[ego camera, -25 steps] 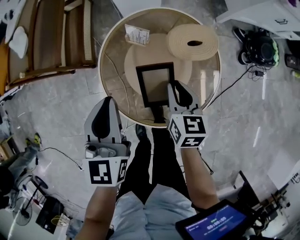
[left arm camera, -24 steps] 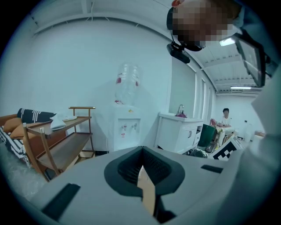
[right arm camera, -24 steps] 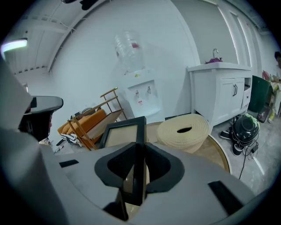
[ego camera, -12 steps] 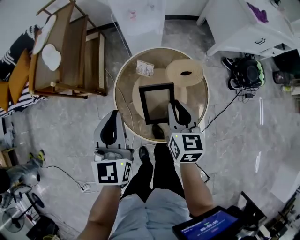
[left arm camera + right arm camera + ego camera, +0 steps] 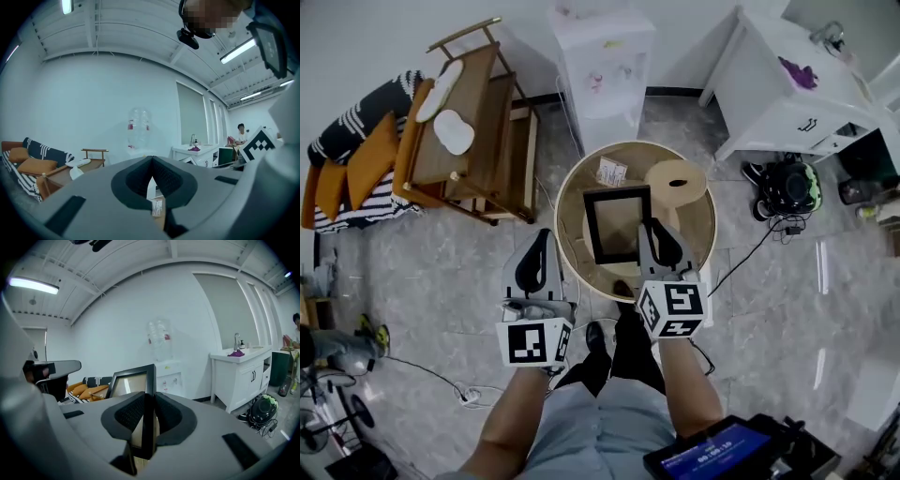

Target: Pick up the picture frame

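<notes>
A black picture frame (image 5: 618,225) with a pale glass pane hangs high over the round wooden table (image 5: 707,246). My right gripper (image 5: 655,231) is shut on the frame's right edge. The right gripper view shows that edge (image 5: 149,380) standing upright, pinched between the dark pads of my right gripper (image 5: 146,405). Left of the frame and level with it, my left gripper (image 5: 538,240) holds nothing. In the left gripper view my left gripper (image 5: 151,165) has its pads meeting at the tip.
On the table lie a beige ring-shaped roll (image 5: 677,182) and a small printed packet (image 5: 611,172). A wooden bench (image 5: 473,131) and striped sofa (image 5: 356,155) stand to the left. At the back are a white water-dispenser cabinet (image 5: 605,66) and a white desk (image 5: 778,84). Cables and a black bag (image 5: 787,186) lie on the floor at right.
Both grippers have risen well above the table, which now looks smaller below. The frame has gone up with the right gripper, still in its grip.
</notes>
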A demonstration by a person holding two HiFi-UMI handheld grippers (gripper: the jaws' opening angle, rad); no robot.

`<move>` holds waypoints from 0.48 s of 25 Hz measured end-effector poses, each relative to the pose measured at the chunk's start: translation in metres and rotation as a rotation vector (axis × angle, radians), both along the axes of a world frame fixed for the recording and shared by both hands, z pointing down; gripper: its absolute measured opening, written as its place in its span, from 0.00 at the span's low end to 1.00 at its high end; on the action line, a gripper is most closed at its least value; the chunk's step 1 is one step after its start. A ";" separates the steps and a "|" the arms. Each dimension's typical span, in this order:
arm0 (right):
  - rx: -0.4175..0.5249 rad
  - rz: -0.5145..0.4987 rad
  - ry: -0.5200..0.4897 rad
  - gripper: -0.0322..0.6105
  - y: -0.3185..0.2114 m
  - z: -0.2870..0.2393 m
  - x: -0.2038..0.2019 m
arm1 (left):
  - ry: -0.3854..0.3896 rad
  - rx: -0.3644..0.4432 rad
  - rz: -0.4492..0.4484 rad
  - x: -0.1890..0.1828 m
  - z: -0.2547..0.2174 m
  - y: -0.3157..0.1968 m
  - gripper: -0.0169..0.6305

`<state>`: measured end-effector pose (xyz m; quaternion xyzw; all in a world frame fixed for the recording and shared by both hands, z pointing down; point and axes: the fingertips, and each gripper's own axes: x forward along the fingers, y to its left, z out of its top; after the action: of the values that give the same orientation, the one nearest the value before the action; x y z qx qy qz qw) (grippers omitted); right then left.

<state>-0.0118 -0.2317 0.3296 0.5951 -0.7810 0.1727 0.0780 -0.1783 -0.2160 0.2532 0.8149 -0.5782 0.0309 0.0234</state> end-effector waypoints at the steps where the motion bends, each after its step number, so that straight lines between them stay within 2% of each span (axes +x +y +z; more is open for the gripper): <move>1: 0.017 -0.001 0.002 0.18 0.003 -0.010 -0.004 | 0.001 0.008 -0.002 -0.004 -0.007 0.005 0.04; 12: 0.211 -0.019 0.040 0.18 0.062 -0.122 -0.029 | 0.027 0.138 -0.015 -0.023 -0.083 0.059 0.04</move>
<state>-0.0410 -0.1701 0.2076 0.5960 -0.7987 0.0769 0.0319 -0.2008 -0.1571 0.1703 0.8107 -0.5845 -0.0201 -0.0250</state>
